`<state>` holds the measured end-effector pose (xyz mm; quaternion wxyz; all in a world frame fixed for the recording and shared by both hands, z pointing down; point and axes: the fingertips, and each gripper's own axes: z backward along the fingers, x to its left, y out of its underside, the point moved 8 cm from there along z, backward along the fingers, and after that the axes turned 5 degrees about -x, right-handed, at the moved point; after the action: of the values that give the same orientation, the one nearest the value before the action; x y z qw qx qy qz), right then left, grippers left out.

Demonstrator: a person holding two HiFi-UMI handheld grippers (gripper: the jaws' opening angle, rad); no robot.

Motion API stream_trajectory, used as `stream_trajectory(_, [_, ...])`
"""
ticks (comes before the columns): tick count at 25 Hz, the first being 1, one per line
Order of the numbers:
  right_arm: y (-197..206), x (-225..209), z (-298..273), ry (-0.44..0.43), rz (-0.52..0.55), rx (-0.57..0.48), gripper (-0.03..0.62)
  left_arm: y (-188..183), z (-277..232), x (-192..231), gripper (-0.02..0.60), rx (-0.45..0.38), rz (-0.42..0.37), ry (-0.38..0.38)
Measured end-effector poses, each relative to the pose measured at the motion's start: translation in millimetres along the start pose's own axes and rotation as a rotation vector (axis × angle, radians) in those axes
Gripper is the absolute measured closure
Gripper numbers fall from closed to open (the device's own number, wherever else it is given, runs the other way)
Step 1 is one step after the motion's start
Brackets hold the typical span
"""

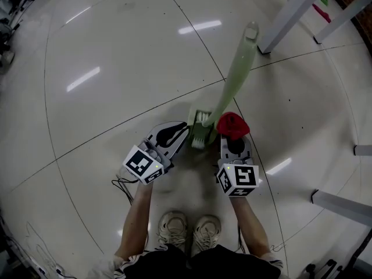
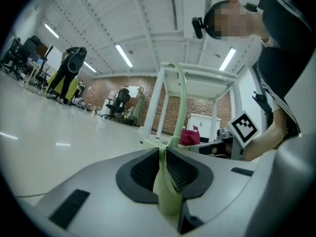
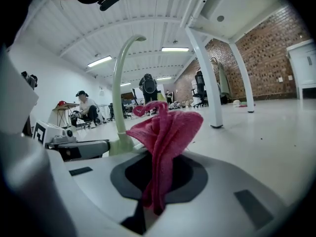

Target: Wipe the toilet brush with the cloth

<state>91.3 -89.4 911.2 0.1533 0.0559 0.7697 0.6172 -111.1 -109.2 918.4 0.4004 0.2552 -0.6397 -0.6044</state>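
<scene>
Toilet brush (image 1: 237,74), pale green and curved, is clamped near its head by the left gripper (image 1: 187,131). A red cloth (image 1: 232,124) is pinched in the right gripper (image 1: 233,139). A glossy tiled floor (image 1: 116,57) and white table legs (image 1: 289,16) are seen.

Strip lights (image 2: 123,56) are shining over a glossy tiled floor (image 1: 116,57), office chairs (image 2: 118,100) standing by a brick wall (image 3: 266,53): an open office-workshop hall.

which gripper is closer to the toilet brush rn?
Left. Left gripper is shut on the toilet brush at its head end; right gripper holds the cloth just beside the handle.

Clamped tight — left tool (image 1: 183,133), right tool (image 1: 233,139).
</scene>
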Motion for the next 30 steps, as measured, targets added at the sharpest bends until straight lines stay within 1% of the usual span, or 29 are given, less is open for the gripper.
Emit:
stream_trajectory(4, [0.3,-2.2,0.8,0.001,0.01,0.001,0.562,0.0,5.6,-4.8,0.531,-0.002,-0.005,0.034])
stream_trajectory(8, [3.5,8.0,17.0,-0.004,0.001,0.004,0.563,-6.3,3.2,3.8,0.517,-0.018,-0.008,0.03])
stream_trajectory(11, [7.1,18.2,30.0,-0.019,-0.034,0.009,0.563,-10.8,-1.1,11.0,0.432,-0.018,-0.019,0.027])
stream_trajectory(13, [8.5,20.4,33.1,-0.026,-0.052,0.015,0.563,-13.1,-6.8,17.0,0.393,-0.016,-0.016,0.044])
stream_trajectory(14, [8.8,20.4,33.0,-0.028,-0.054,0.018,0.563,-13.9,-11.0,19.8,0.356,-0.015,-0.009,0.059])
stream_trajectory(15, [8.8,20.2,32.1,-0.03,-0.054,0.02,0.563,-14.5,-15.9,21.6,0.332,-0.017,0.007,0.08])
stream_trajectory(17, [9.0,20.3,29.5,-0.032,-0.055,0.021,0.563,-14.3,-26.5,21.4,0.261,-0.021,0.054,0.145])
stream_trajectory(19, [8.6,20.6,26.6,-0.035,-0.053,0.021,0.562,-11.4,-36.1,17.9,0.258,-0.003,0.073,0.192])
stream_trajectory(20, [8.2,20.8,25.2,-0.037,-0.049,0.021,0.563,-10.4,-38.7,16.3,0.245,0.005,0.069,0.196])
stream_trajectory(28, [5.0,13.0,6.3,-0.059,0.012,0.013,0.563,-13.0,-24.1,15.4,0.244,0.018,0.045,0.166])
stream_trajectory(30, [2.4,7.9,-3.0,-0.082,0.024,0.019,0.562,-13.7,-17.2,13.7,0.244,0.022,0.045,0.159])
